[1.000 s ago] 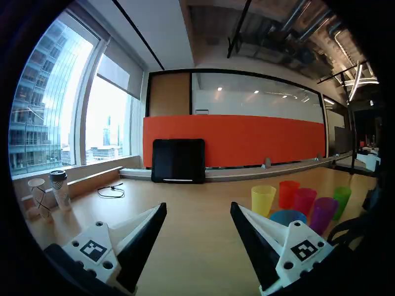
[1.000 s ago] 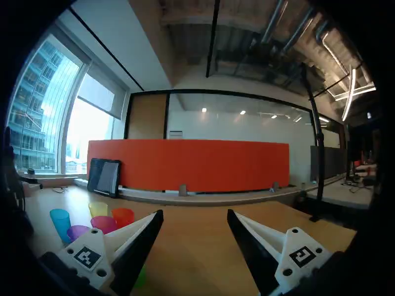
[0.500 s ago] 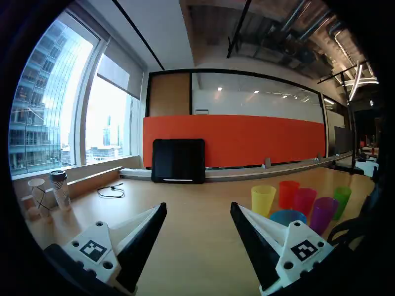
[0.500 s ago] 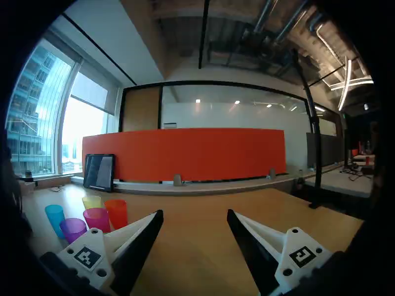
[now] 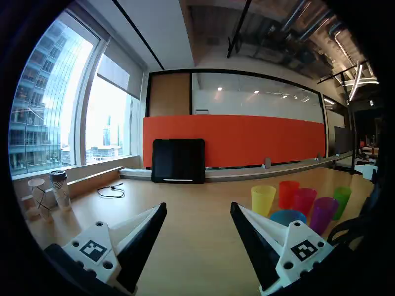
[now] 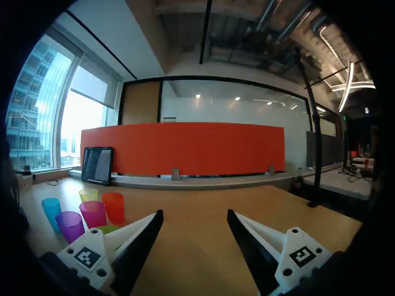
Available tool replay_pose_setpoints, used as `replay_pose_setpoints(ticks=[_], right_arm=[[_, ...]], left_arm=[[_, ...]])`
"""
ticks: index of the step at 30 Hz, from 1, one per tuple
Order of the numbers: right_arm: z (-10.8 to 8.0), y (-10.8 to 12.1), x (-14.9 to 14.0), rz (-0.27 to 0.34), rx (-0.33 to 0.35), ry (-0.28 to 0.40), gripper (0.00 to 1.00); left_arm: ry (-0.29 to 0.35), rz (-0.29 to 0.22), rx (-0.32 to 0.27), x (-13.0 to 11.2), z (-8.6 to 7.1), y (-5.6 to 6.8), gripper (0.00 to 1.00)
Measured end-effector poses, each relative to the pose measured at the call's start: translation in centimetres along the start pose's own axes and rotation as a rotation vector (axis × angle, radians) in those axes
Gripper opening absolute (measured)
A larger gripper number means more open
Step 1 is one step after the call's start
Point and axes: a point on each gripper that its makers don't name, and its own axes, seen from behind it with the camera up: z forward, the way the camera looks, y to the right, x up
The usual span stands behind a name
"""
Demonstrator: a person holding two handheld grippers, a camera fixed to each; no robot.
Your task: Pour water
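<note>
Left hand-held gripper [image 5: 198, 206]: one, fingers spread wide with nothing between them, held over the desk [image 5: 197, 256].
Right hand-held gripper [image 6: 194, 213]: one, likewise spread and empty.
Plastic cups, six counted, ahead and to the right of the left hand-held gripper:
- yellow cup [image 5: 262, 199]
- red cup [image 5: 288, 192]
- pink cup [image 5: 303, 201]
- purple cup [image 5: 323, 213]
- green cup [image 5: 341, 201]
- blue cup [image 5: 288, 216]

All are stood upright on the desk, long axes vertical, mouths upward, closely clustered. Contents cannot be told. In the right gripper view the cluster is found ahead and to the left.
Black tablet [image 5: 178, 161]: one, propped straight ahead before an orange partition [image 5: 256, 140].
Lidded paper cup [image 5: 59, 189]: one, placed far left.
</note>
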Motion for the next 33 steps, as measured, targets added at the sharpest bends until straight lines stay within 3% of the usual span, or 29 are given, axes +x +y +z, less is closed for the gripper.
replay_pose_setpoints(ticks=[33], right_arm=[[-0.18,-0.03,-0.22,0.001,0.003,-0.004,1.00]], left_arm=[[0.000,0.000,0.000,0.00,0.00,-0.06,0.96]])
